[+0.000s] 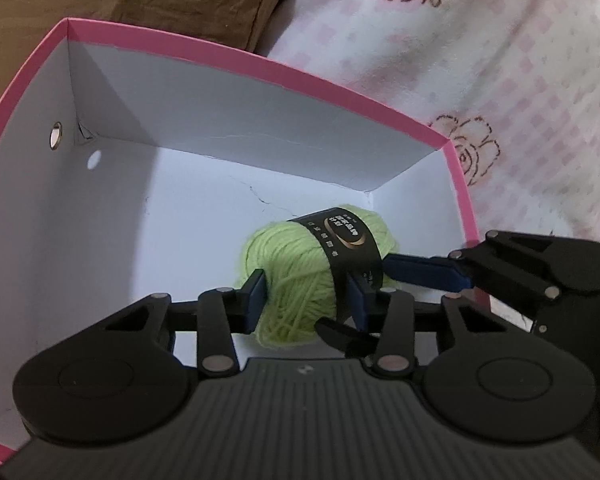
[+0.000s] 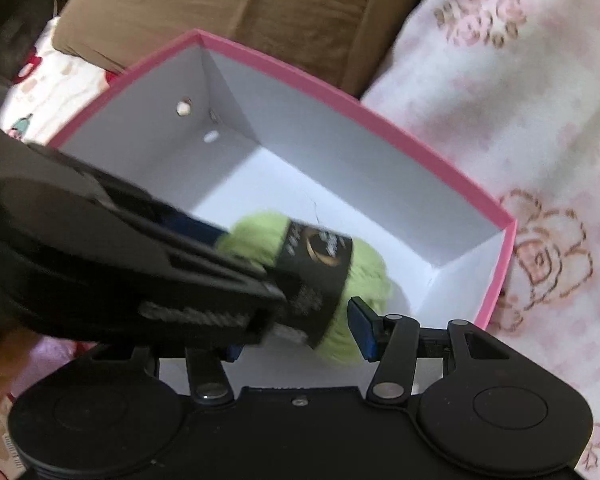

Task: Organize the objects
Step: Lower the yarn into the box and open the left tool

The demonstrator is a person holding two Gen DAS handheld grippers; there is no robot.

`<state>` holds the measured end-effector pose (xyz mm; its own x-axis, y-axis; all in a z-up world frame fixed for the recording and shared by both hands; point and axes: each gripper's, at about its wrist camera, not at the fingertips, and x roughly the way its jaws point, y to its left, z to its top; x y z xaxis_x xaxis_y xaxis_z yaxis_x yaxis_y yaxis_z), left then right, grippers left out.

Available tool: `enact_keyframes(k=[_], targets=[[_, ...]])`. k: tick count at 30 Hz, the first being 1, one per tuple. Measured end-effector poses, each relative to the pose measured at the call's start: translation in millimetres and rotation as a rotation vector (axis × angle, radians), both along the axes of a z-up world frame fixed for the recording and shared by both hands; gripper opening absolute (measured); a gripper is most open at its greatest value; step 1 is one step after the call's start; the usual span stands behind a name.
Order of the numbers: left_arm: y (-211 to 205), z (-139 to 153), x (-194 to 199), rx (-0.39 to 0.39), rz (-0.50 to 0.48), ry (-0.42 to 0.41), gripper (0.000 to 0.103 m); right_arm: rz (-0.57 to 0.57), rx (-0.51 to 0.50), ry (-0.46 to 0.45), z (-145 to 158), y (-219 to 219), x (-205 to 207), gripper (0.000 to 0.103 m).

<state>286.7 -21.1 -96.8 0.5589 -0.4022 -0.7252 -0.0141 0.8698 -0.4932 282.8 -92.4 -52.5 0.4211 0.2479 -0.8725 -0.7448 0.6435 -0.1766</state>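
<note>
A lime-green yarn ball with a black label band sits inside a pink box with white inner walls. My left gripper is shut on the yarn ball, its blue pads pressing both sides, just above the box floor. In the right wrist view the yarn ball lies between the fingers of my right gripper, whose jaws stand wide; one blue pad is beside the yarn. The left gripper's body covers the right gripper's left finger. The right gripper's finger also shows in the left wrist view, by the yarn.
The pink box rests on a pink-and-white rose-patterned blanket. A brown cushion lies behind the box. The box walls have small round holes on the left side.
</note>
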Motion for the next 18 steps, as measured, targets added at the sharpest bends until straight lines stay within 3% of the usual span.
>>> enact_keyframes(k=[9,18], targets=[[-16.9,7.6,4.1,0.014,-0.034,-0.057,0.038,0.001,0.014,-0.024,-9.7,-11.8,3.2,0.056],[-35.3,14.4,19.0,0.125,-0.019,-0.088,0.038,-0.053,0.042,-0.053,-5.6,-21.7,11.5,0.052]])
